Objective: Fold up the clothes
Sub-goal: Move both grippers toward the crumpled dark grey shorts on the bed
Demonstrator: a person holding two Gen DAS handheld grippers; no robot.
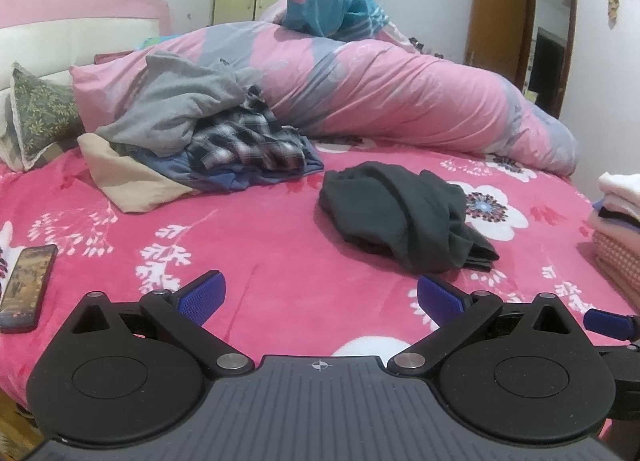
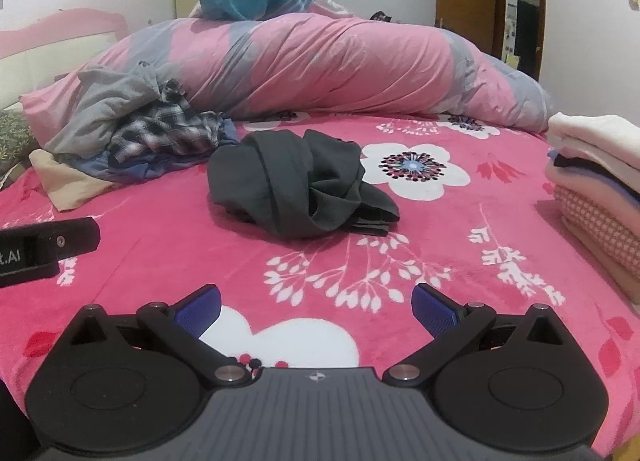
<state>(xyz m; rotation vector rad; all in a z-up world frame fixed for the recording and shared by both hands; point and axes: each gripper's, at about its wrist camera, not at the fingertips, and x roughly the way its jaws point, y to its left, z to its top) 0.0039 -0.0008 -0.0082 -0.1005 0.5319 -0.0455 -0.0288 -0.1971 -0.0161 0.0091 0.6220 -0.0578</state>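
Far left: unfolded clothes pile (image 1: 192, 133). L gripper (image 1: 320, 295) jaws wide, empty. Crumpled dark grey garment (image 2: 296, 185) mid-bed, ahead of both tongs, apart. R gripper (image 2: 316, 303) wide, empty. Folded stack (image 2: 596, 185) right.

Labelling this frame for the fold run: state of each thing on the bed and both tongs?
left tongs: open, empty
right tongs: open, empty
dark grey garment: crumpled, unfolded, lying alone mid-bed
clothes pile: unfolded, heaped against the duvet
stack at right edge: folded, stacked
duvet: bunched up
phone: screen lit
door: open
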